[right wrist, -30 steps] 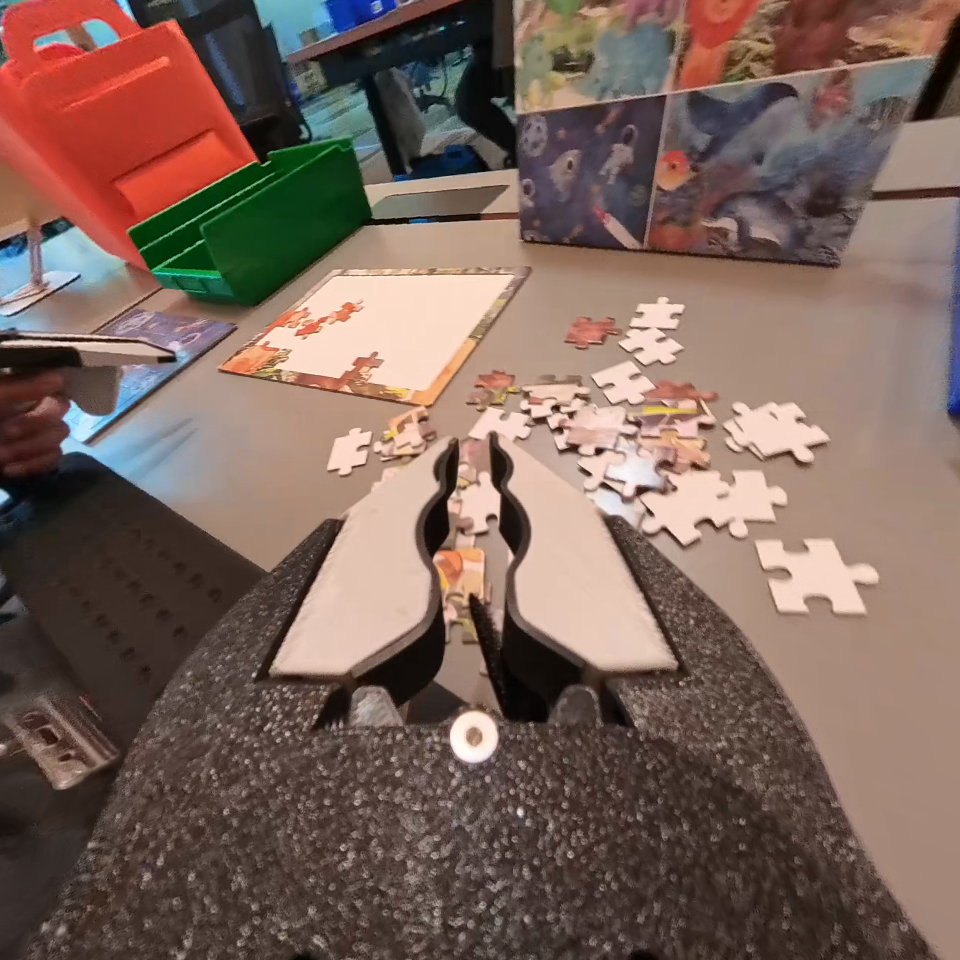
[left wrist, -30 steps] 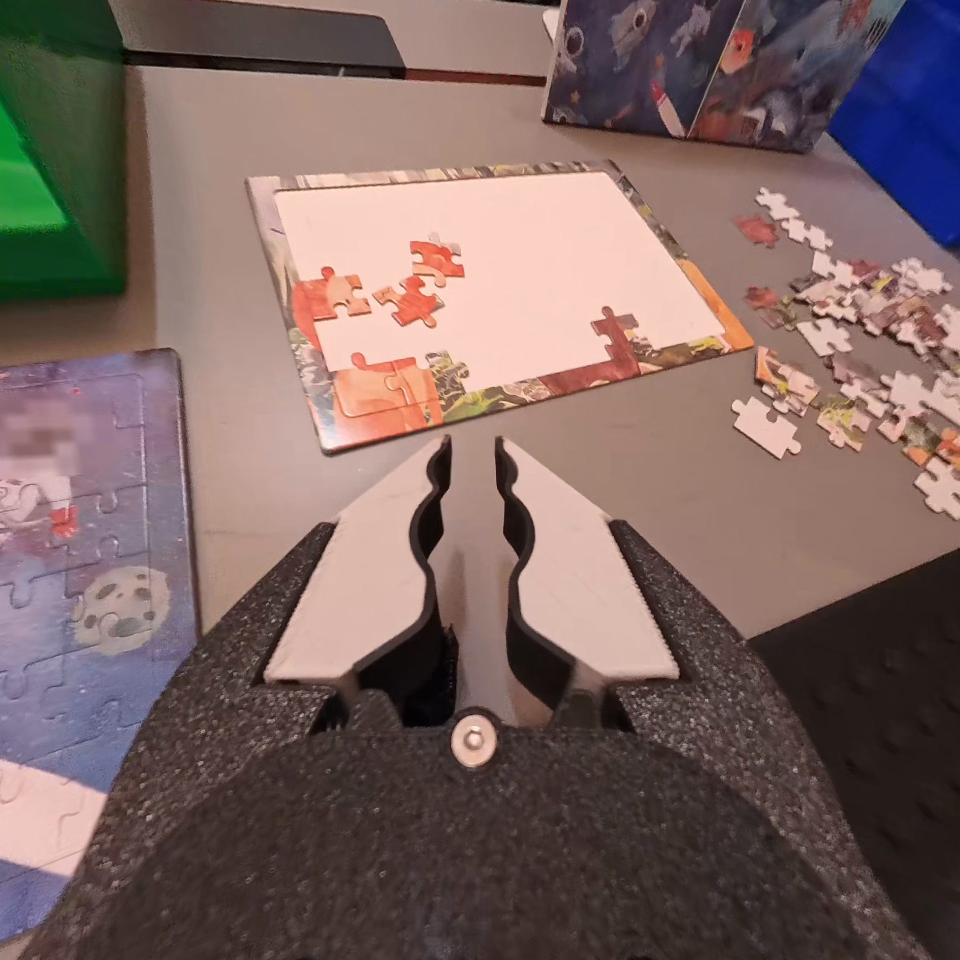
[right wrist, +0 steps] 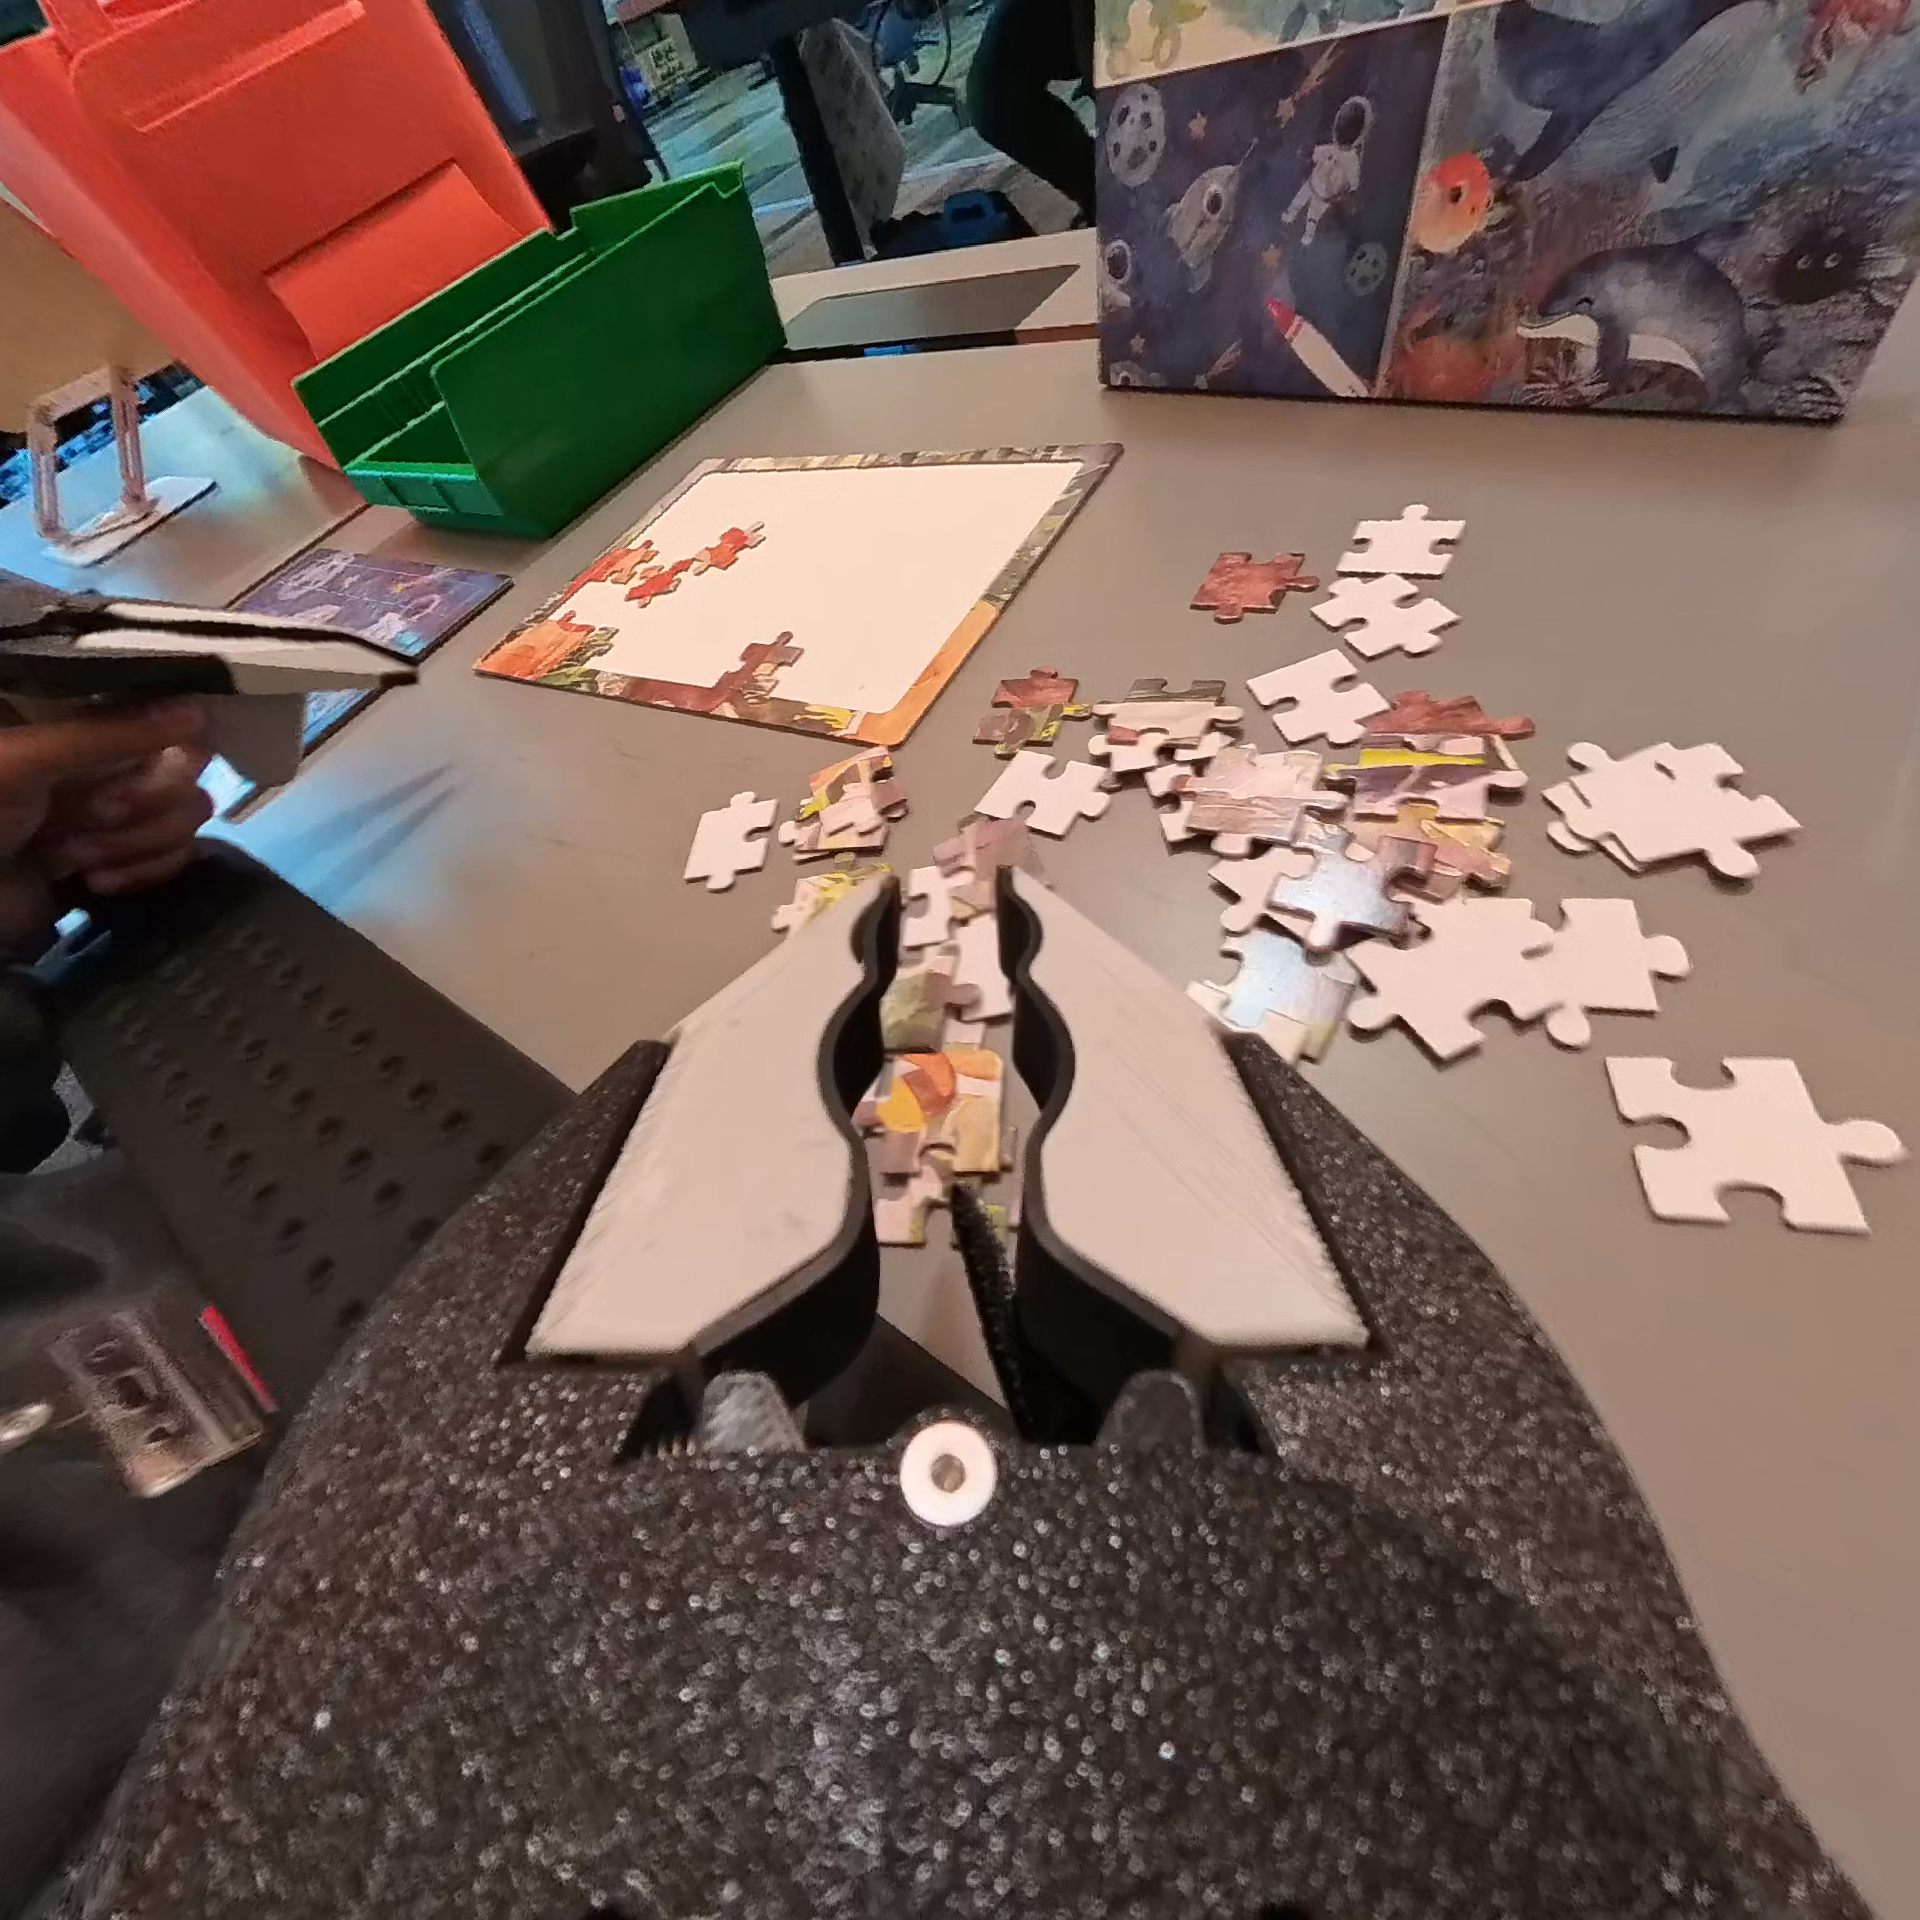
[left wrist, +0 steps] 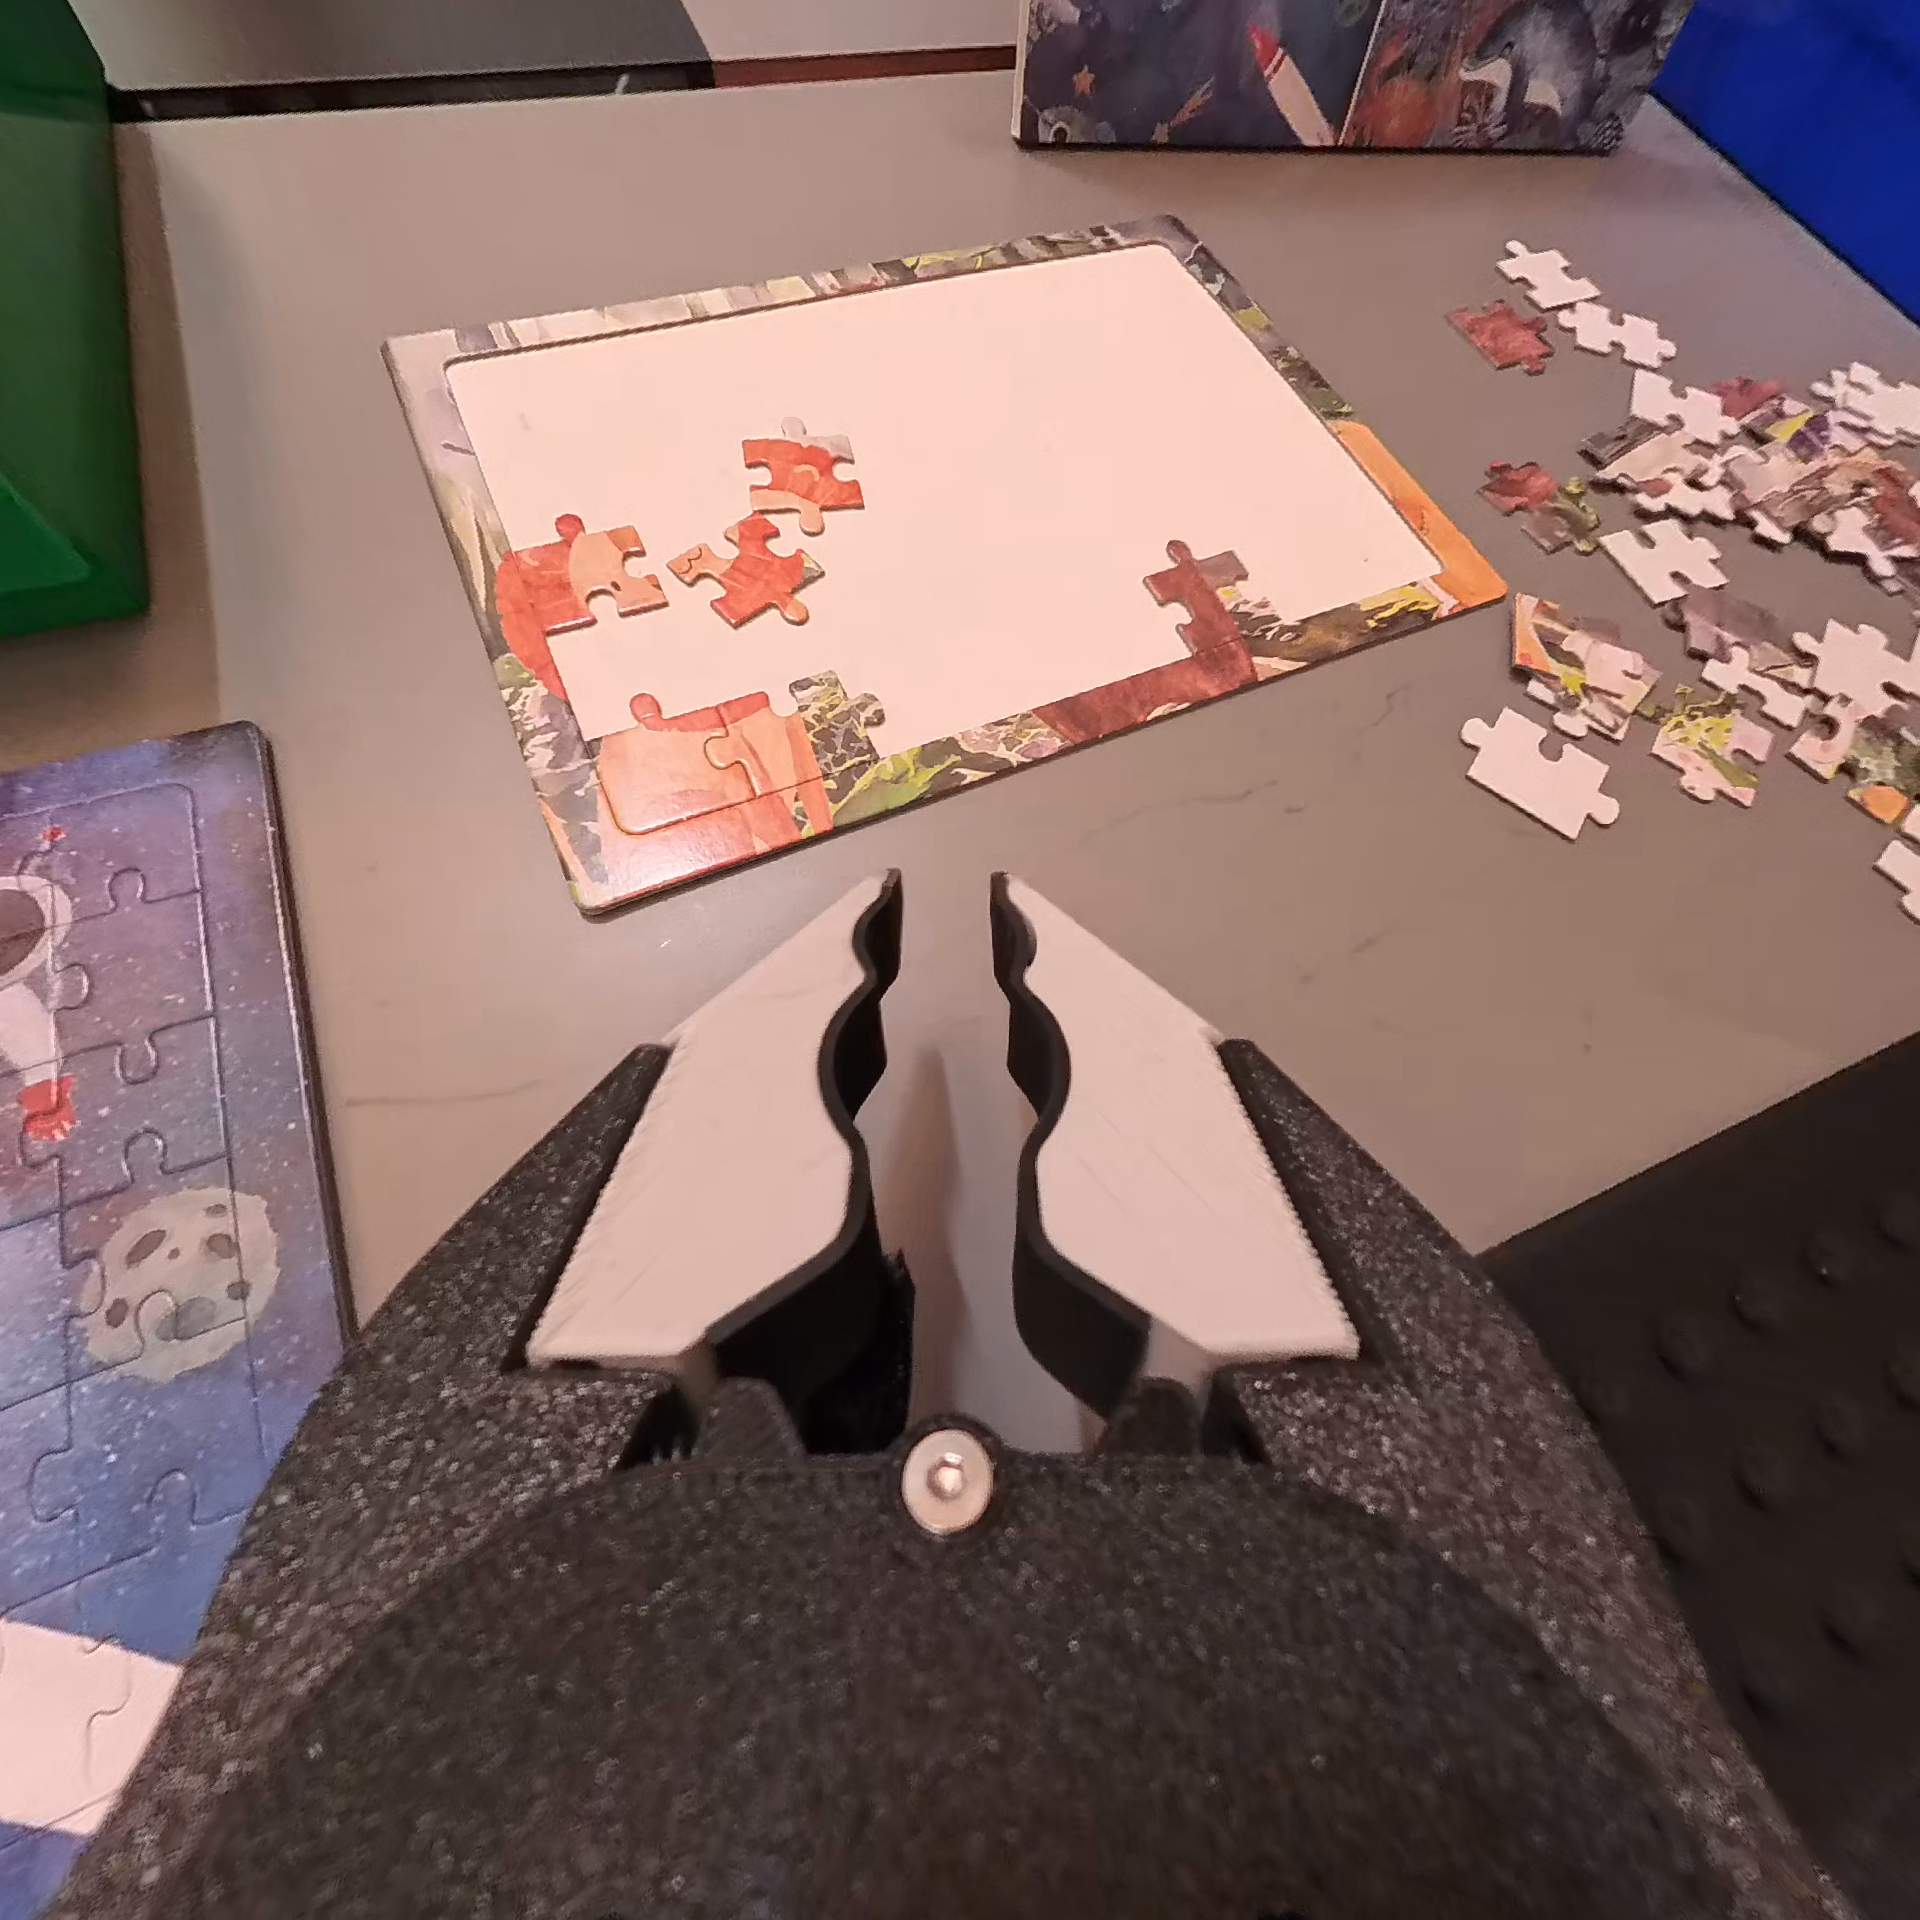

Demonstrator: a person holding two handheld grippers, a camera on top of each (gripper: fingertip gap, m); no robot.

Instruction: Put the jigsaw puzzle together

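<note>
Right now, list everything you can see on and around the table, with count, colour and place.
puzzle tray: one, white inside with a printed border, table centre
placed pieces: seven or so, mostly orange-red, along the tray's left and near edges
loose pieces: a scattered pile, many white-side up, right of the tray
finished puzzle: one, blue space picture, near left
picture box: one, blue, far right
green bin: one, far left
orange container: one, behind the bin
table: grey
left gripper: open, empty, before the tray
right gripper: open, above the loose pieces
</note>
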